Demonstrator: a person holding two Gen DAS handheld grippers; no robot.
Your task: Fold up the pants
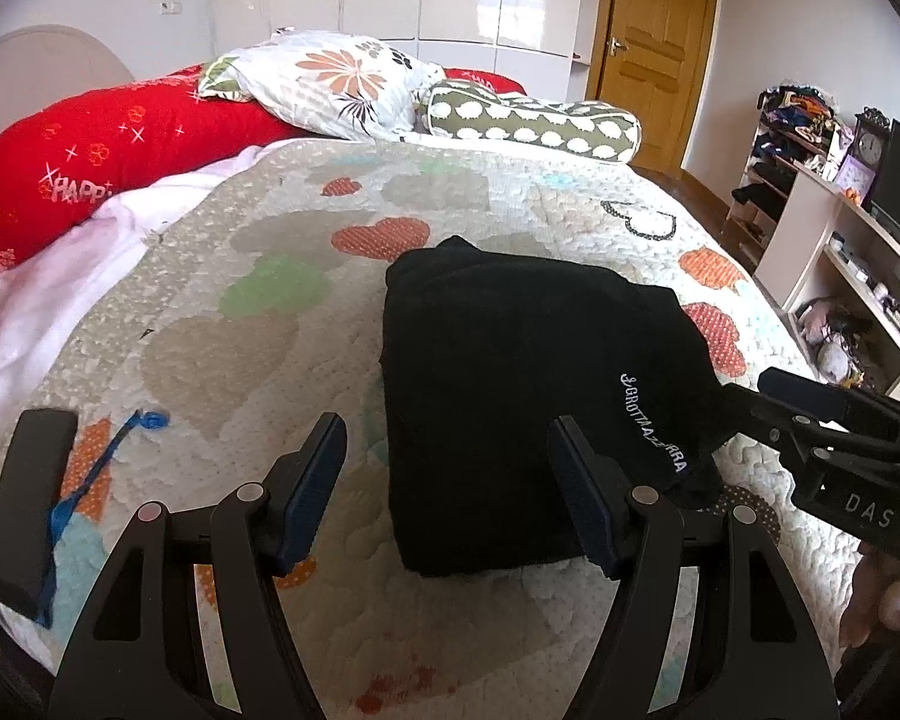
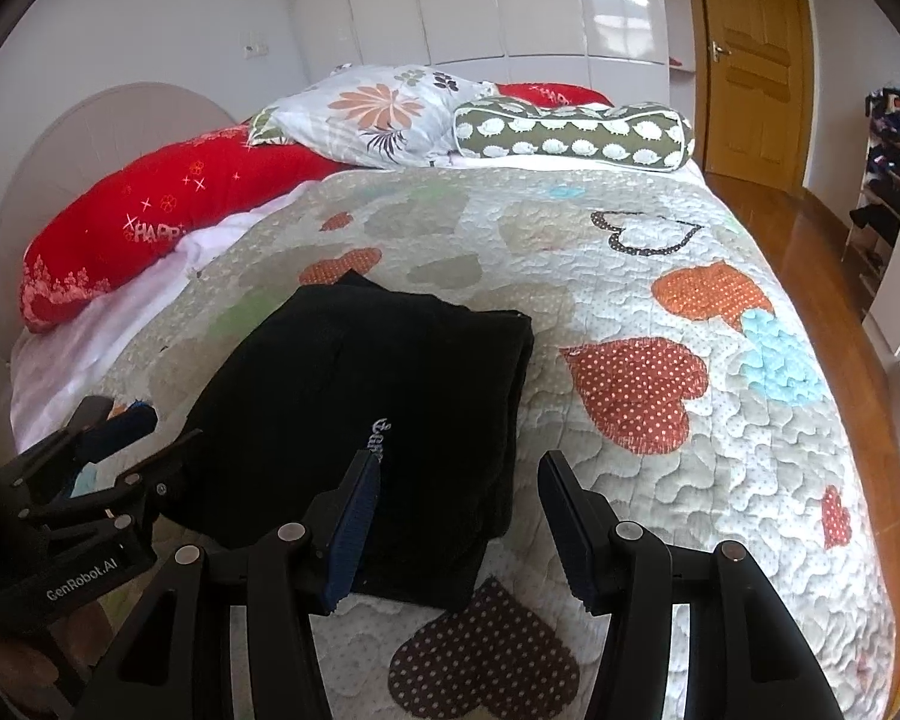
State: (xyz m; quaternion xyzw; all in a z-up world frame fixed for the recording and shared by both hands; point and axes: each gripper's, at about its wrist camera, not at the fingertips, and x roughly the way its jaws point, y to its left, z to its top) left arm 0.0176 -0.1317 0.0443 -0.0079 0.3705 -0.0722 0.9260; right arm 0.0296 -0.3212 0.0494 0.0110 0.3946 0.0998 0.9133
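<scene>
The black pants (image 1: 510, 384) lie folded into a compact bundle on the heart-patterned quilt (image 1: 258, 312), with white lettering on top. My left gripper (image 1: 447, 492) is open and empty just in front of the bundle's near left corner. In the right wrist view the pants (image 2: 378, 396) lie ahead and to the left. My right gripper (image 2: 459, 525) is open and empty over the bundle's near right corner. It also shows at the right in the left wrist view (image 1: 768, 402), next to the pants. The left gripper shows at the left of the right wrist view (image 2: 132, 438).
Red (image 1: 90, 150), floral (image 1: 330, 84) and green bolster (image 1: 534, 120) pillows lie at the head of the bed. A dark flat object (image 1: 24, 504) with a blue ribbon lies on the quilt at left. Shelves (image 1: 840, 228) and a wooden door (image 1: 654, 42) stand at right.
</scene>
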